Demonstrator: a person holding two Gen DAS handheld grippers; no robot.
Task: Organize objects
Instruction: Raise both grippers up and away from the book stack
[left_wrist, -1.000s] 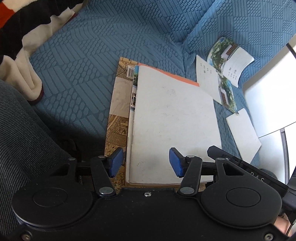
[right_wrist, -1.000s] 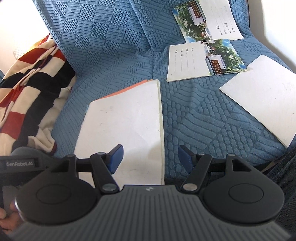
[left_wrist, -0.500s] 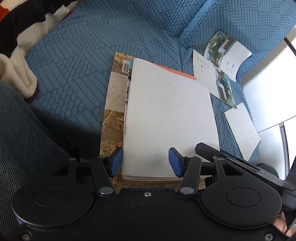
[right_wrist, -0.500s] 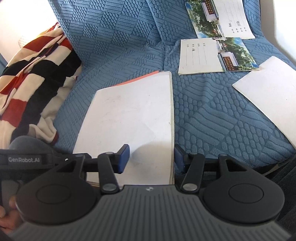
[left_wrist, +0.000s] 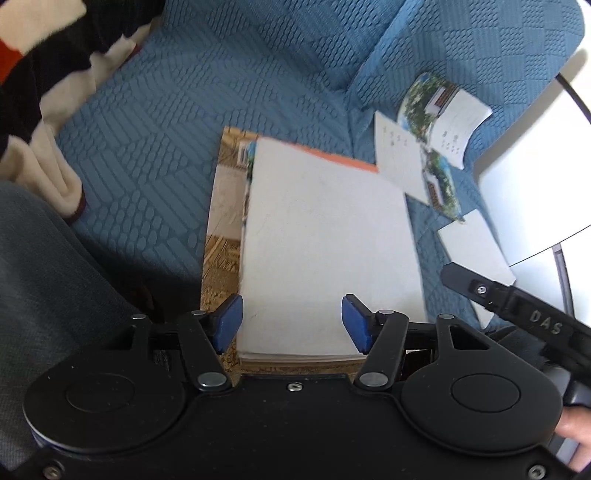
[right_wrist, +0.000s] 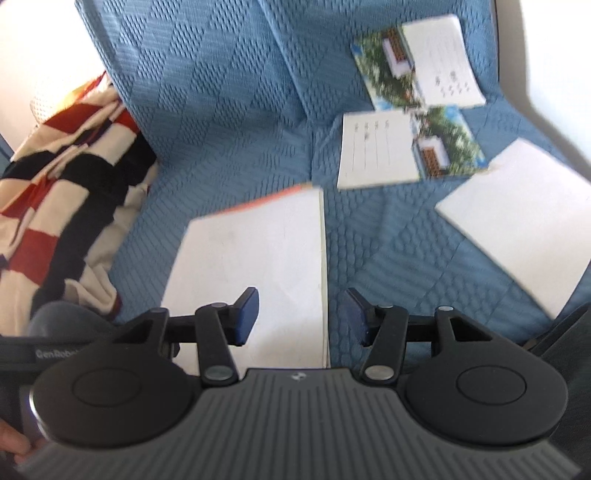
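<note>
Left tool (left_wrist: 291, 323): jaws part open and just widened, straddling the near edge of the stack (left_wrist: 325, 240), pads not pressing, holding nothing. Right tool (right_wrist: 301, 315): part open after closing in, stack's right edge between the pads, empty too.

Stack sits on the blue sofa cover (left_wrist: 177, 122), white sheet on top, orange and patterned covers poking out at 11 o'clock.

Risks:
- pinch takes only the top sheet, rest stays or fans out
- soft cover gives, edge slips
- loose booklets (right_wrist: 406, 151) at 1 o'clock and white sheet (right_wrist: 517, 221) at 2 o'clock remain unsorted; a sideways sweep could scatter them
</note>
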